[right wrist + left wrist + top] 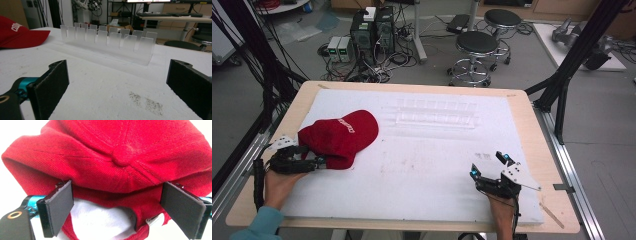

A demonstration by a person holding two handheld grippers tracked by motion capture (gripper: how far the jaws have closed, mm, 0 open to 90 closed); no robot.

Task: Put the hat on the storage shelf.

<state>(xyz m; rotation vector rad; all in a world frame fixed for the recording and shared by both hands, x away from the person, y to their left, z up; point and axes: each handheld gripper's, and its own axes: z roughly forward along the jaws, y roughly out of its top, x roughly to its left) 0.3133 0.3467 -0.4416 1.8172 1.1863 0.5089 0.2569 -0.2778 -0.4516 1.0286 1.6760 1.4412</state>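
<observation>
A workshop floor lies behind the table, with two black round stools, computer towers and tangled cables on grey ground. The wooden table carries a white foam mat that covers most of its top and bears a few dark smudges near the right side.

A red baseball cap with white lettering on its front lies on the left part of the mat, brim pointing toward the far right. The left gripper, held in the person's left hand, sits at the cap's near-left edge. In the left gripper view its jaws stand wide apart on either side of the back of the cap, by the rear opening and strap; the pads are close to the fabric but not pressed together on it.

A clear acrylic slotted rack rests toward the far middle of the mat, well apart from the cap. The right gripper hovers low over the near-right part of the mat with its jaws spread wide and nothing between them; in the right gripper view the rack stands ahead and the cap's brim shows at the left.
</observation>
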